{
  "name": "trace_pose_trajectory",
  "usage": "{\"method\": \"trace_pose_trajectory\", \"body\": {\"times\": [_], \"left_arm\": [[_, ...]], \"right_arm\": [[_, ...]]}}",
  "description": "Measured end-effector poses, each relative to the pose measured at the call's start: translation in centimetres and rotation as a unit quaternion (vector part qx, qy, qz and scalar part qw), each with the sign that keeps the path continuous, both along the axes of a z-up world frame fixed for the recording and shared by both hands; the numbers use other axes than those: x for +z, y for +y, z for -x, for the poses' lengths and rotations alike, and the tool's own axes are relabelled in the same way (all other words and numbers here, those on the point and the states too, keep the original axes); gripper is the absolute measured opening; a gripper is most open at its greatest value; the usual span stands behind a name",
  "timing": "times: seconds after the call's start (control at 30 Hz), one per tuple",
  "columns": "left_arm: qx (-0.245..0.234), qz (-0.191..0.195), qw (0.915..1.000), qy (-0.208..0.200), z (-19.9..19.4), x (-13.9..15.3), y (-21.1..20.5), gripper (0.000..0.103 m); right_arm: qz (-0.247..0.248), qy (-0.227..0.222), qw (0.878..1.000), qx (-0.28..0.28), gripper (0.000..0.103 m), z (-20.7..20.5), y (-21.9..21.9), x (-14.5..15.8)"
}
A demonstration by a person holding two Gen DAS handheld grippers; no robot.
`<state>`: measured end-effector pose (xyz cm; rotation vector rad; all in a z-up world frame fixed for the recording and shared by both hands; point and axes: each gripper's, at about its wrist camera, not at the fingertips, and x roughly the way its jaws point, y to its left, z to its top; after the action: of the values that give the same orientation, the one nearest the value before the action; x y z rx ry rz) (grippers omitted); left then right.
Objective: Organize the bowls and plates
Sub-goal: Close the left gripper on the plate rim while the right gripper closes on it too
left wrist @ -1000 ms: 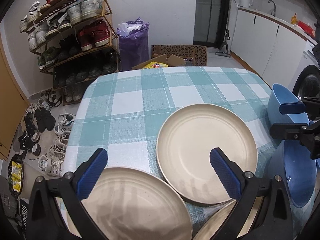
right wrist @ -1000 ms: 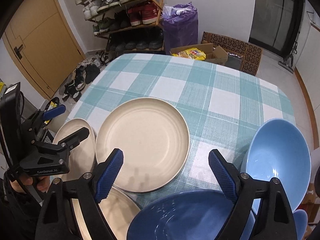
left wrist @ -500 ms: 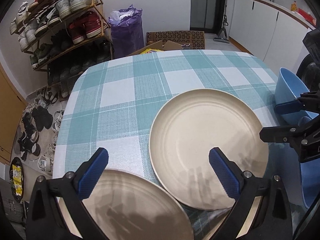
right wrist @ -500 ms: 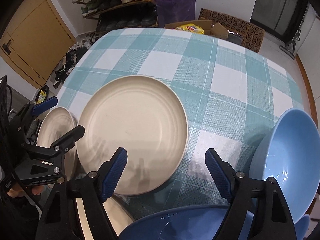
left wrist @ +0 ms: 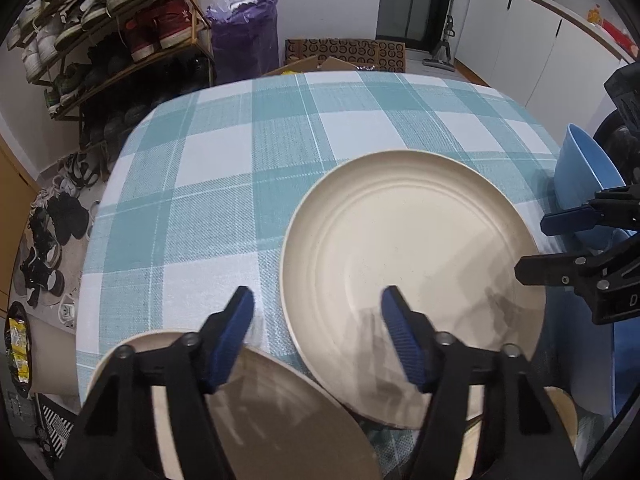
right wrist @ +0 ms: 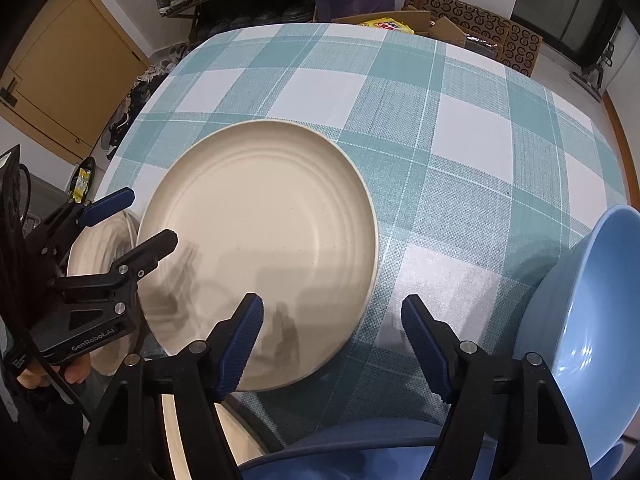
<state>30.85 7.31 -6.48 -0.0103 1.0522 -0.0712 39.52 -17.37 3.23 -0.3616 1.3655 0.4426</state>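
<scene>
A large cream plate [left wrist: 412,280] [right wrist: 260,240] lies on the checked tablecloth [left wrist: 240,168]. My left gripper [left wrist: 318,312] [right wrist: 136,220] straddles its left rim; the jaws are closing and the pads stand clear of the rim. Its left finger hangs over a second cream plate [left wrist: 272,420] [right wrist: 100,248]. My right gripper [right wrist: 332,324] [left wrist: 538,246] straddles the big plate's right rim, also closing and not pressing on it. A light blue bowl [right wrist: 592,320] [left wrist: 584,176] stands at the right. A darker blue bowl [right wrist: 360,452] and a third cream plate [right wrist: 176,432] lie under the right gripper.
Beyond the table's left edge stand a shoe rack [left wrist: 112,40], with shoes on the floor, and a purple bag [left wrist: 244,40]. Cardboard boxes [right wrist: 472,24] lie past the far edge, white cabinets [left wrist: 532,52] at the right. A hand [right wrist: 76,372] holds the left gripper.
Both grippers have sunk closer to the big cream plate. The left jaws have narrowed sharply in the last half second, the right jaws more gradually. The dishes have not moved.
</scene>
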Motion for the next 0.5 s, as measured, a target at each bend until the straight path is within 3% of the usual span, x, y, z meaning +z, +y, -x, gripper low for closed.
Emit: {"method": "trace_pose_trajectory", "body": {"times": [0.17,0.37,0.5], "left_arm": [[-0.005,0.003,0.9999,0.009,0.0,-0.5,-0.2,0.055],[-0.007,0.003,0.9999,0.014,0.0,-0.7,-0.2,0.046],[-0.006,0.0,0.9999,0.014,0.1,-0.8,-0.1,0.039]], "right_arm": [[0.003,0.012,1.0,-0.004,0.069,-0.1,0.1,-0.6],[0.005,0.022,1.0,-0.005,0.061,-0.1,0.2,-1.3],[0.004,0.023,1.0,-0.006,0.048,-0.2,0.2,-1.3]]}}
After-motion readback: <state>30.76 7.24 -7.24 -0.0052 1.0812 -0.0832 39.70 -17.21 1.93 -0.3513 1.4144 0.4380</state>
